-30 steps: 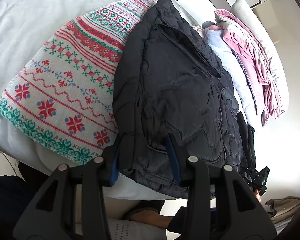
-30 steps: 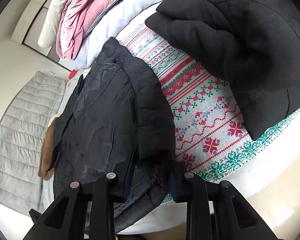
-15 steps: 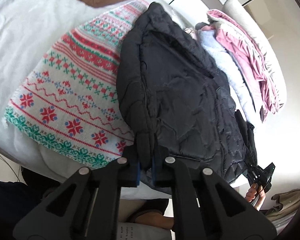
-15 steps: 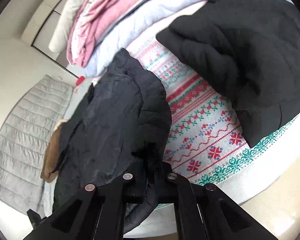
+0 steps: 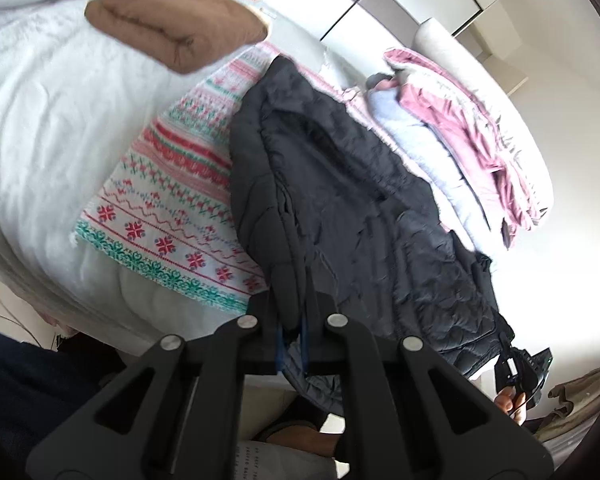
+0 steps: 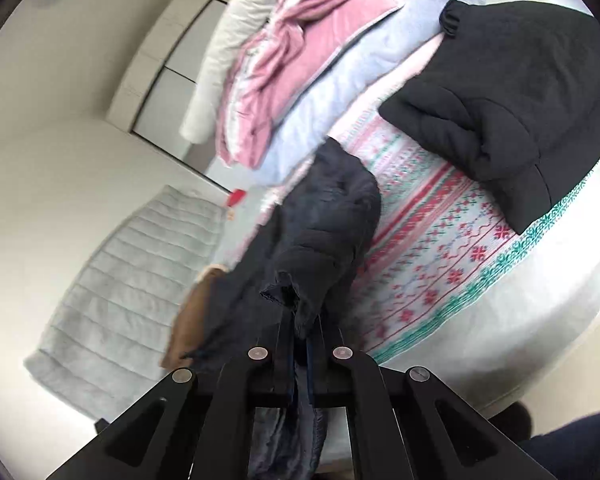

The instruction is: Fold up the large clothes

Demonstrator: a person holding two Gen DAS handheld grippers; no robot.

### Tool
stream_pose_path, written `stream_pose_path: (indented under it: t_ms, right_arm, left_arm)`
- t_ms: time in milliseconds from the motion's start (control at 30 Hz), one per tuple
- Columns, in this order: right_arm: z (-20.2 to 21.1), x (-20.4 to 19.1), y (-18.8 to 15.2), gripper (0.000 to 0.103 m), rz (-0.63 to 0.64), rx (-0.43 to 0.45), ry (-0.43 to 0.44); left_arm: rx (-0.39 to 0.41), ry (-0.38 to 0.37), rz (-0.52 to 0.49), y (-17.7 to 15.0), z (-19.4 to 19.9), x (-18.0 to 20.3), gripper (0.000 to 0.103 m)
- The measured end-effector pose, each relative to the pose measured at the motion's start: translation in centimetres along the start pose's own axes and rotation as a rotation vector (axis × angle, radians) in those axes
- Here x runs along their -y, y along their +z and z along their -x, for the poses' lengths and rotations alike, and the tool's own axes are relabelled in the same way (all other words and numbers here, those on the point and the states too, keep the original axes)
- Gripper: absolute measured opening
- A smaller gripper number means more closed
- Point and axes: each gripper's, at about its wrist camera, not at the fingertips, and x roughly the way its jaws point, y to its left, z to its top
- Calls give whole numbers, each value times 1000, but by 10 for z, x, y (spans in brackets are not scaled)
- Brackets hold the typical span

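A dark quilted puffer jacket lies lengthwise on the bed over a red, green and white patterned blanket. My left gripper is shut on the jacket's near hem edge, lifted off the bed. My right gripper is shut on the other near corner of the same jacket, which hangs bunched between the fingers. The right gripper also shows in the left wrist view at the lower right, held by a hand.
A folded brown garment lies at the far left of the bed. A folded black garment sits on the blanket at the right. Pink and pale blue bedding is piled at the back. The white bed edge is near me.
Both grippers closed on the jacket's near hem and lifted it up and back. The jacket has gathered into a narrower, raised shape, and both views are blurred by motion.
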Motion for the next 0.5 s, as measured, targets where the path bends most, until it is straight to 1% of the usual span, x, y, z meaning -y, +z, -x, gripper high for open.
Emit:
stream_pose_path:
  t_ms: [133,300,433,500]
  right_arm:
    - [28,-15,-2,3,1,17,57]
    - [53,-33,-4,3,26,49,93]
    - [54,-43,-2,3,42,50,108]
    - [48,-42,2,3,29,47,98]
  left_arm:
    - [43,-2,-24,-3,27,13,7]
    - [42,-18,-10,-6,40,16,7]
    - [83,-8,-13,2,50,18,7]
    - [82,-12,-2,9,48,18,7]
